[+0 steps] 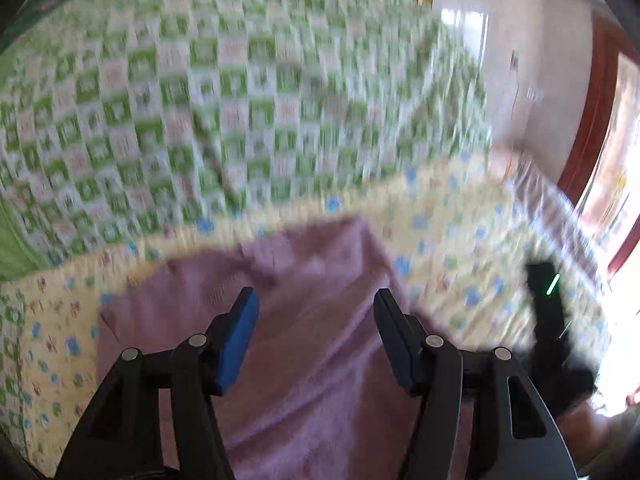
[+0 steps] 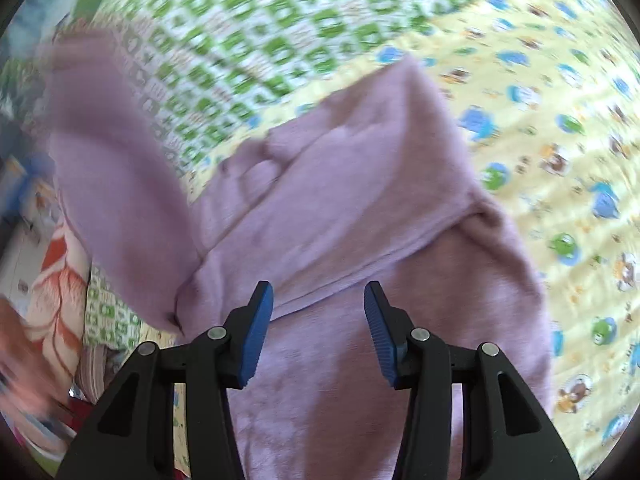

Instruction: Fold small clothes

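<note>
A mauve fleece garment [image 1: 304, 360] lies on a yellow cartoon-print sheet [image 1: 460, 240]. My left gripper [image 1: 315, 296] hovers over it, open, with nothing between the blue pads. In the right wrist view the same garment [image 2: 360, 208] spreads out flat with a seam running across it. One sleeve [image 2: 108, 160], blurred, stands up off the bed at the left. My right gripper [image 2: 318, 292] hangs above the garment's near part, open, its pads clear of the cloth.
A green and white checked quilt [image 1: 180, 100] covers the bed beyond the sheet. A white wall and a wooden door frame [image 1: 588, 120] stand at the right. A black device with a green light [image 1: 546, 292] is at the right edge. Orange-patterned cloth [image 2: 56, 280] lies at the left.
</note>
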Tool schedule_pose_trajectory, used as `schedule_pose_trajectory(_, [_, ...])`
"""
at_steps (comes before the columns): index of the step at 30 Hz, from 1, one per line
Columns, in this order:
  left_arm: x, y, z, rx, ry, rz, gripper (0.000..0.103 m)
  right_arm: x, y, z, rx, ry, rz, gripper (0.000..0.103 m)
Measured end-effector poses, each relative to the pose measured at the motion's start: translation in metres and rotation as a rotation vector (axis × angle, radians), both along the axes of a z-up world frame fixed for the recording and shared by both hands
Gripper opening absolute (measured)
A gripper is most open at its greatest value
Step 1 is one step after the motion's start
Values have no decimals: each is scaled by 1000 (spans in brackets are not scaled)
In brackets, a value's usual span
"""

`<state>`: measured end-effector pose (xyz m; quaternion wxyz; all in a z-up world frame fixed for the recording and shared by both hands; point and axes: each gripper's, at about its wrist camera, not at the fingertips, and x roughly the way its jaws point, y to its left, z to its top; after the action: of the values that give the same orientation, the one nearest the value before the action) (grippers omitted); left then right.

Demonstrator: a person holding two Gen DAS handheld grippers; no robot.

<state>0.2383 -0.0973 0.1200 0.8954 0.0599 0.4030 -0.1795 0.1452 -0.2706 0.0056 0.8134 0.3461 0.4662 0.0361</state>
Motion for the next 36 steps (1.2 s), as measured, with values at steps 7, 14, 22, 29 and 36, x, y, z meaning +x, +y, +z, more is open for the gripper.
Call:
schedule_pose_trajectory(7, [-44,90,-87,185,133,162,64,-3,-19,-24,19,50,-1,52])
schedule_pose_trajectory(14, [-72,197,-144,296,271,384,66,43,-22,-35,-56,40,39,57])
schedule_pose_trajectory(22, [-28,205,-169,286,251,455,68,109,-16,-62,-263,137,110,62])
schedule_pose_trajectory(29, [-5,219,-165,278,235,547,70,108,18,67,-22,-157,261,6])
schedule_pose_trajectory(36, [4,253,-151,142,243,783,72,70,-34,192,-18,-494,181,5])
